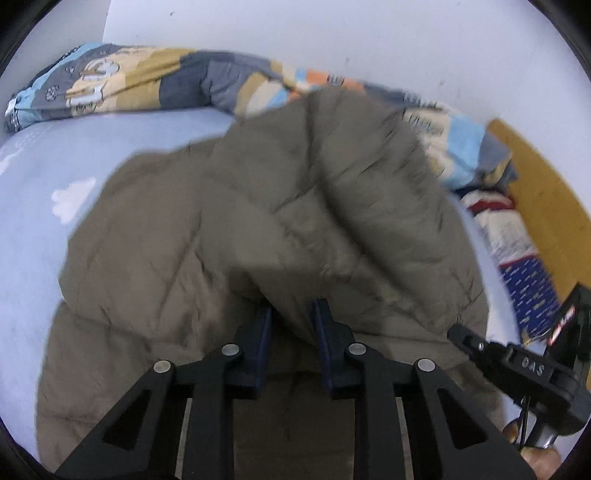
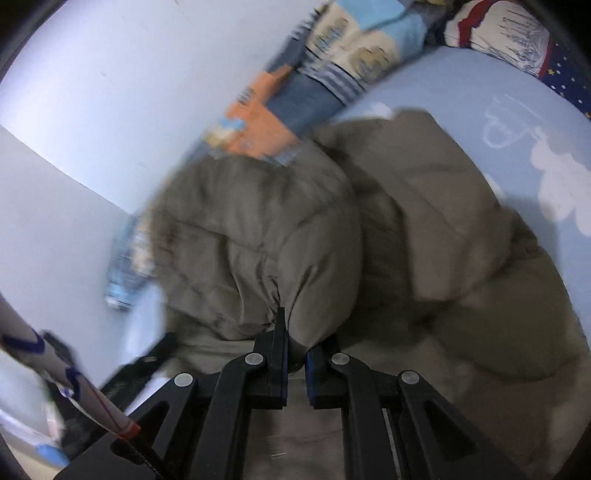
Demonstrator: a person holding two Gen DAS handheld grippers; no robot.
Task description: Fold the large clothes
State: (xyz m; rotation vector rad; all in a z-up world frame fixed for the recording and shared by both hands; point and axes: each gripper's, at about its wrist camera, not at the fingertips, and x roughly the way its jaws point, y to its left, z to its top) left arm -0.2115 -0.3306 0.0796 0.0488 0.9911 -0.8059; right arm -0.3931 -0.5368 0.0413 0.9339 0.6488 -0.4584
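Observation:
A big olive-brown padded jacket [image 1: 295, 192] lies bunched on a light blue bed sheet [image 1: 55, 155]. In the left wrist view, my left gripper [image 1: 293, 312] has its blue-padded fingers closed on a raised fold at the jacket's near edge, and the fabric drapes over their tips. My right gripper [image 1: 458, 332] reaches into the jacket's right edge there. The right wrist view shows the right gripper [image 2: 295, 332] shut, pinching a puffed fold of the jacket [image 2: 258, 229] between its pads. Both views are blurred.
A patchwork cartoon quilt [image 1: 129, 81] is heaped along the white wall [image 1: 295, 29] behind the jacket. A red, white and blue pillow [image 1: 509, 229] lies at the right by a yellow wooden board [image 1: 543, 192]. Blue sheet [image 2: 461, 85] shows beside the jacket.

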